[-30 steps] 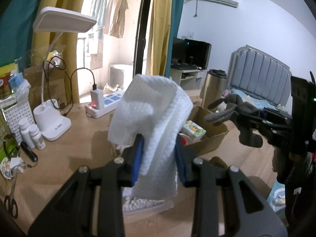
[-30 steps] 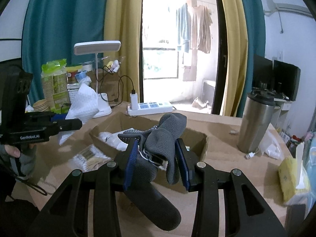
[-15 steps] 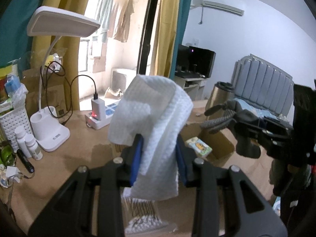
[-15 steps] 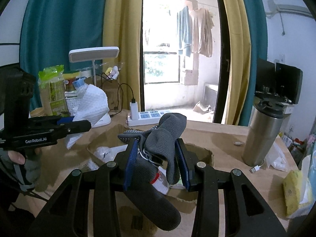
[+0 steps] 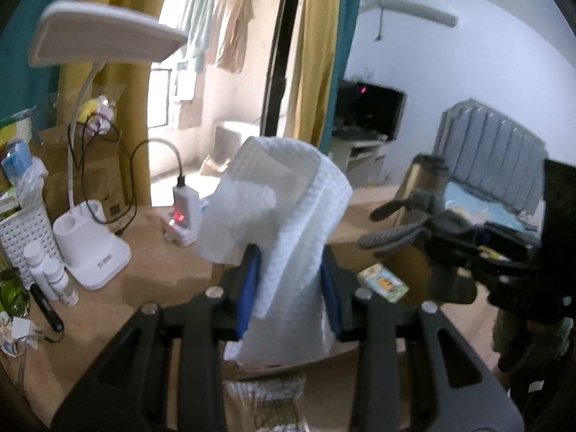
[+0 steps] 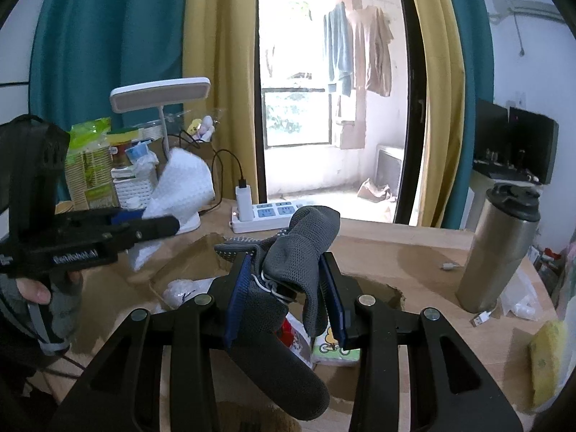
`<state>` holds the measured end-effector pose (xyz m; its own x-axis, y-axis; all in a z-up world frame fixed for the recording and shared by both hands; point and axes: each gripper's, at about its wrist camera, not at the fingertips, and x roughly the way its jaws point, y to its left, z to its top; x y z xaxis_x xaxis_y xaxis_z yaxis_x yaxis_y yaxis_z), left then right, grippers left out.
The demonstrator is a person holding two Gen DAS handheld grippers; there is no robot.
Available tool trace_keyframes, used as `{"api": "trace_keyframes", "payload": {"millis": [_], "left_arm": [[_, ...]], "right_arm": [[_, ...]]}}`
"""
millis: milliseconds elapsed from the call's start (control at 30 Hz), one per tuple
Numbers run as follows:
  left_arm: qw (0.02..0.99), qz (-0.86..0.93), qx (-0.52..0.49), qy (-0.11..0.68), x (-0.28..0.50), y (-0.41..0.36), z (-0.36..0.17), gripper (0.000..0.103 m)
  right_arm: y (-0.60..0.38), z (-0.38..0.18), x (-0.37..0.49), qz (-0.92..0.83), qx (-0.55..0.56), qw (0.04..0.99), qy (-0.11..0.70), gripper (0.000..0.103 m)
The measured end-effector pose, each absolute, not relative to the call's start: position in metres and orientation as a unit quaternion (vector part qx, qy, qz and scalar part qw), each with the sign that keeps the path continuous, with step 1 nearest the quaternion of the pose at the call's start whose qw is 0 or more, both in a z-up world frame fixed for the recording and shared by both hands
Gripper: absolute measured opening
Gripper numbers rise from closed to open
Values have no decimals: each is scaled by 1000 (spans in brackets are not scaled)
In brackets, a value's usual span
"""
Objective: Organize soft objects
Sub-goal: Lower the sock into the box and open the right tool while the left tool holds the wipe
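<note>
My left gripper [image 5: 288, 288] is shut on a folded white waffle-weave cloth [image 5: 284, 216], held up above the desk. It also shows at the left of the right wrist view [image 6: 183, 183]. My right gripper [image 6: 284, 295] is shut on a bundle of grey socks [image 6: 288, 262] with grip dots, held above an open cardboard box [image 6: 187, 262]. The socks and right gripper appear at the right of the left wrist view [image 5: 406, 230].
A white desk lamp [image 5: 90, 252], a power strip with charger [image 6: 266, 212], a white basket [image 5: 21, 230] and small bottles [image 5: 46, 273] stand at the back left. A steel tumbler [image 6: 496, 248] stands right. The box holds packets [image 6: 334, 345].
Both grippers have risen and shifted with their loads; the box and desk now sit lower in both views. Both grips are unchanged.
</note>
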<state>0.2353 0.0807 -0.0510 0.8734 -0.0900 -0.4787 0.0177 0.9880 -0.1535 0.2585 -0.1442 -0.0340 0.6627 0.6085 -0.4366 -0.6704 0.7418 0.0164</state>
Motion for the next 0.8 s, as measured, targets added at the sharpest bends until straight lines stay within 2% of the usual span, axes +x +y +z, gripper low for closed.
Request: {"api": "trace_keyframes", "payload": {"millis": [200,800], "left_arm": [[954,-11,-71,291,256,84,-68,35],[937,-27,-61,342,285,71,-96,35]], "right_arm": [[-139,-41,276,348,-52,904,241,41],[-117,-71,300,339,-60,889,302,41]]}}
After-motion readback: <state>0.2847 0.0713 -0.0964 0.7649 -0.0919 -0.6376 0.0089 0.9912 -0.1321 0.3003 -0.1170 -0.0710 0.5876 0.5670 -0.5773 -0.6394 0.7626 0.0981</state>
